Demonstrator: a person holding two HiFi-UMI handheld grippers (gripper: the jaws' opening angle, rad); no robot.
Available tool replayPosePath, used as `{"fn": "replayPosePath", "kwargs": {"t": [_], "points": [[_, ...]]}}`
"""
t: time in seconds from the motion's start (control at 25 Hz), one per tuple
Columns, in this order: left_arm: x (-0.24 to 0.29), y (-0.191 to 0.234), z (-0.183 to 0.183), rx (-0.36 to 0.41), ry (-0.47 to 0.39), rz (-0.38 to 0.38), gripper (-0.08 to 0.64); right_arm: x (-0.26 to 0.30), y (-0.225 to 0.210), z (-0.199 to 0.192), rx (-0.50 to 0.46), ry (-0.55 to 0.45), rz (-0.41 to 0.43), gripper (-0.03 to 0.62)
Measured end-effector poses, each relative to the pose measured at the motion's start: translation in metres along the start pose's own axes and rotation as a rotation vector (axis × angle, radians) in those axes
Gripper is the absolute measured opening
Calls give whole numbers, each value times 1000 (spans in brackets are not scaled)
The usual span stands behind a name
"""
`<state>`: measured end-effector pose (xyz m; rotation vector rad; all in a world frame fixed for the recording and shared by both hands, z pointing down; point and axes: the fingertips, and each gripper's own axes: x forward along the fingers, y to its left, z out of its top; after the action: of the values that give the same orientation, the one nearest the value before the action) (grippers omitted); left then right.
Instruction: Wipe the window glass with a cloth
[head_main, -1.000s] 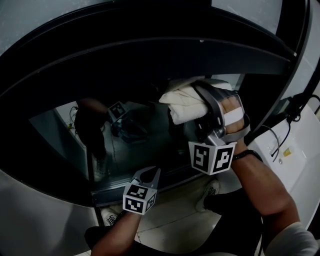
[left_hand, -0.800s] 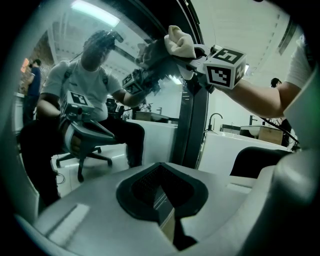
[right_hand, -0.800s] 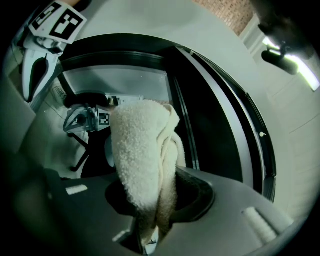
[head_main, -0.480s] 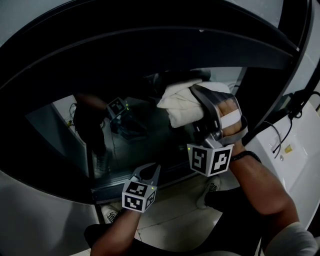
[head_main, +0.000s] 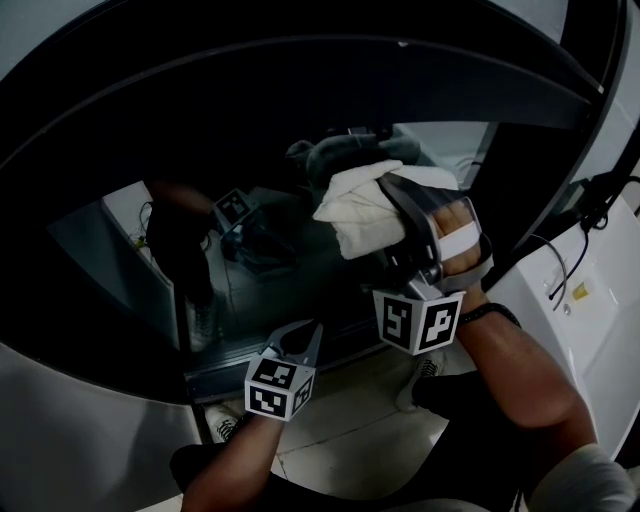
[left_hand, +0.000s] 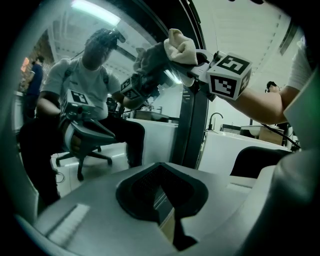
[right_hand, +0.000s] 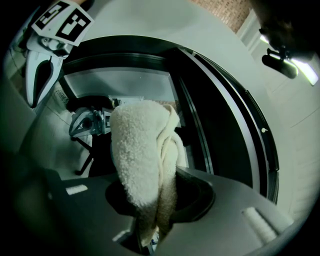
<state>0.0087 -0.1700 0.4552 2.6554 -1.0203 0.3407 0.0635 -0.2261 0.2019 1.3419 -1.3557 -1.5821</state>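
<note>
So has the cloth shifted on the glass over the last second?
Yes: the cloth sits lower, with a gap of glass now open below the window's upper frame.

Dark curved frame (head_main: 300, 90) rings the window glass (head_main: 280, 270); the glass is dim and mirror-like. Pale tiled floor (head_main: 350, 430) with thin grout lines lies below it. White panel (head_main: 590, 320) to the right, black cables (head_main: 560, 270) hanging across it. In the left gripper view, probably a reflection: a black office chair (left_hand: 82, 137) on a star base, a white counter (left_hand: 150, 140) behind it, a dark upright post (left_hand: 192, 125), a curved tap (left_hand: 215, 120) further right, and a bright ceiling strip light (left_hand: 95, 11) overhead. In the right gripper view: pale wall (right_hand: 150, 20) above the frame, a brick patch (right_hand: 225, 10) at the top, and another bright lamp (right_hand: 305, 67) at the right edge.
</note>
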Motion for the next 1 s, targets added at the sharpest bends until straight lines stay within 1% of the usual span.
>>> {"fn": "replayPosePath", "kwargs": {"t": [0.16, 0.4, 0.64, 1.0], "points": [[2, 0, -2, 5, -4, 0, 17, -5, 12, -1, -3, -6, 7, 103], [3, 4, -2, 2, 1, -1, 17, -5, 24, -2, 20, 3, 22, 104], [7, 6, -13, 10, -6, -4, 17, -16, 56, -1, 13, 3, 51, 106], [5, 5, -7, 5, 13, -2, 17, -16, 58, -3, 31, -2, 58, 106]]}}
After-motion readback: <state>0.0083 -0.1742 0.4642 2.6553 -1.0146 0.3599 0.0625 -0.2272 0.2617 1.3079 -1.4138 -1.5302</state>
